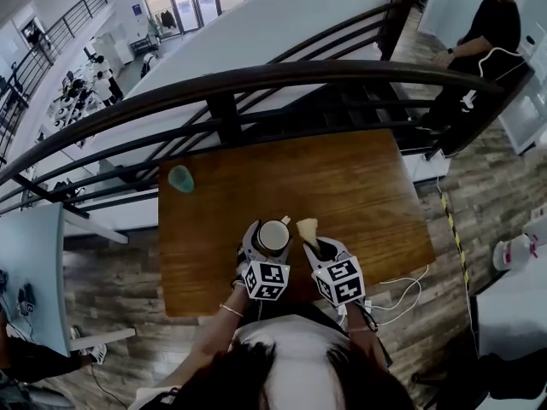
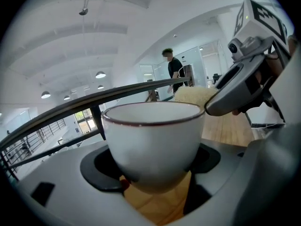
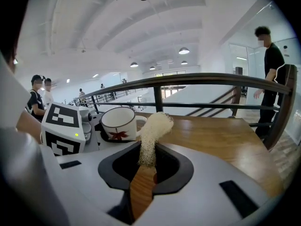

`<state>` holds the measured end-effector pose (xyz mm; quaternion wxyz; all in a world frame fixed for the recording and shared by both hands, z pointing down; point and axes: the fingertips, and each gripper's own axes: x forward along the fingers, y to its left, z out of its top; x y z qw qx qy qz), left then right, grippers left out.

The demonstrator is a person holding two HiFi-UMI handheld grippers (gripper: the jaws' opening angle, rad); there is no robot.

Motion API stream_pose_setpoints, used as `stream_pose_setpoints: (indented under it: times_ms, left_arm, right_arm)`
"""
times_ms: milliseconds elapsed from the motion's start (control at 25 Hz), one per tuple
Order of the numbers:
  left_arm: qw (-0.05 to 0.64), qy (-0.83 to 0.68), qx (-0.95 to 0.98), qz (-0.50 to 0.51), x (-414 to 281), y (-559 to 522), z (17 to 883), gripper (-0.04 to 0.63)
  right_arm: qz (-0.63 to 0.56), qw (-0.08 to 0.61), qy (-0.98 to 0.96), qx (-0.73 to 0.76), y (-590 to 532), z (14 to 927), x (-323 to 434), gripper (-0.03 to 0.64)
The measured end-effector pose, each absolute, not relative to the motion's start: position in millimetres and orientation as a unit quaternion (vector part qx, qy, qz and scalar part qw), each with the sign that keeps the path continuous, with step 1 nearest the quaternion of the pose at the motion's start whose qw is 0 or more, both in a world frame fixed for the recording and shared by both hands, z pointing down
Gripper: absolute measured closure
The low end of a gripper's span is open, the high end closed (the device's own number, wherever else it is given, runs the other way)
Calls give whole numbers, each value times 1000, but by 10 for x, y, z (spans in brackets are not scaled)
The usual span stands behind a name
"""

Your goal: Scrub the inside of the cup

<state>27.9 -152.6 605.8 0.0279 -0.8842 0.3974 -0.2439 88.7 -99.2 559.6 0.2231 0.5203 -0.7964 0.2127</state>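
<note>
Wooden tabletop [image 1: 367, 186] lies right below you, on a landing edged by a dark curved railing [image 1: 256, 79].

Nearest to you, your left gripper [image 1: 270, 239] has its jaws set wide and clamped on the body of the white cup [image 2: 153, 140], one pad on each side of the bowl. The cup is upright, with a thin dark rim and a red leaf mark on its side. Your right gripper [image 1: 325, 253] has its jaws drawn close together, pinching the lower end of a pale, stringy scrubber [image 3: 153, 131]. The scrubber's free end stands up and curls over just beside the cup's rim, on its right, outside the cup.

The left gripper view shows only the cup's rim and outer wall, and the inside shows only small in the head view. The cup's base sits down between the jaws, so you cannot tell whether it rests on the wood or hangs above it. The scrubber's gripped end is buried between the right pads.

You have two grippers, one cup and one scrubber. One small teal thing [image 1: 180, 178] sits near the table's far left corner, too small to identify. One white cable [image 1: 402, 293] loops on the floor at the table's right.

Beyond the railing, one person in black [image 1: 487, 32] is at the far right, and several small figures are on the floor below at the left.
</note>
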Motion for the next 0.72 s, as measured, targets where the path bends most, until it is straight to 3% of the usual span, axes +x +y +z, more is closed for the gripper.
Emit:
stream_pose_setpoints:
  times_ms: [720]
  left_arm:
    - [111,412,-849,-312,354,-1698,5869,192]
  right_arm:
    - [182,218,-857,431,-1105,5246,574,535]
